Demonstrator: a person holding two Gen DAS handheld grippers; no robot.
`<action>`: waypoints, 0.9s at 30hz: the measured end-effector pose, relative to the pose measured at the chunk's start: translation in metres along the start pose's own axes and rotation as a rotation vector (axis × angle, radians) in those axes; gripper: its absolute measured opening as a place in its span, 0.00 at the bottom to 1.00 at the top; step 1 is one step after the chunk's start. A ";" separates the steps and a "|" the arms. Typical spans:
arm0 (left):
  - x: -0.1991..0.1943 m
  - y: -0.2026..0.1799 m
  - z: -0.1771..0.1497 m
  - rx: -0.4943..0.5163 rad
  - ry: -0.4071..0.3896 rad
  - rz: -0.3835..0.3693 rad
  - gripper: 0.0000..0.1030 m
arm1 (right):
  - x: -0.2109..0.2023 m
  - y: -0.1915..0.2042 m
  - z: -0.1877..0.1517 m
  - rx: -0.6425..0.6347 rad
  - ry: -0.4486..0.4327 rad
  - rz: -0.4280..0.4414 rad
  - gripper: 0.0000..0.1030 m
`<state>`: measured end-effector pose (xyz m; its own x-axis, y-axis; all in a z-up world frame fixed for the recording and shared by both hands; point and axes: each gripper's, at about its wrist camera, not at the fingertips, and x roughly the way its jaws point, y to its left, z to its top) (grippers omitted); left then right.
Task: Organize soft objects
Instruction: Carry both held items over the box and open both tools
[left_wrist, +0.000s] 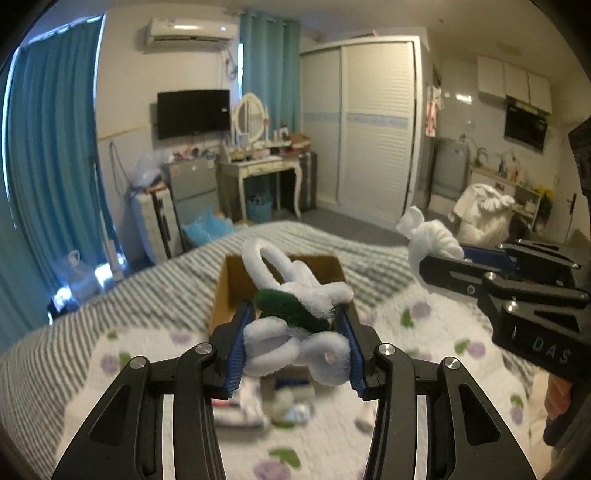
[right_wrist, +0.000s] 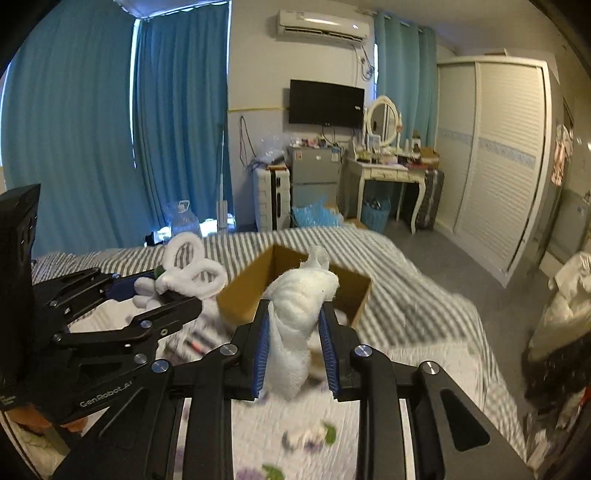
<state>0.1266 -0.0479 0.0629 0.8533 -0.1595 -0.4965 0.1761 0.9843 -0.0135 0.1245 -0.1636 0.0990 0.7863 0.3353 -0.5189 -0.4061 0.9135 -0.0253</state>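
A bedroom with blue curtains, a wardrobe and a dressing table lies behind; the work happens over a bed (left_wrist: 122, 291) with a striped cover and a floral quilt. On the bed stands an open cardboard box (right_wrist: 258, 280), and both tools are raised above the bedding with the box straight ahead of them.

The left tool (left_wrist: 295, 343) is pinching a fuzzy white twisted toy (left_wrist: 295, 288) with a dark green part, its loops sticking up and forward past the fingertips. Seen from this tool, the box (left_wrist: 236, 284) sits just beyond and below the toy, on the line the fingers point along.

The right tool (right_wrist: 295, 350) is clamped on a rolled white cloth (right_wrist: 299, 314), whose long axis stands roughly upright between the pads, the knotted end on top. The box opening is directly ahead of it and slightly lower, and looks nearer to this tool than to the left one, which hovers to its left side.

The move to come likely turns on this: each load must travel forward and down over the near wall before release, or it will land on the quilt short of the box.
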 end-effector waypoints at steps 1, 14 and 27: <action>0.011 0.005 0.007 -0.006 -0.001 0.000 0.43 | 0.012 -0.002 0.010 -0.009 -0.003 0.001 0.25; 0.168 0.048 0.010 0.019 0.097 0.029 0.43 | 0.207 -0.041 0.032 0.045 0.110 0.029 0.24; 0.201 0.026 -0.013 0.084 0.156 0.083 0.66 | 0.247 -0.074 0.013 0.107 0.148 0.017 0.48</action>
<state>0.2965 -0.0531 -0.0487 0.7813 -0.0577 -0.6215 0.1538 0.9828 0.1021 0.3549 -0.1453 -0.0162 0.6995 0.3204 -0.6388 -0.3609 0.9299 0.0712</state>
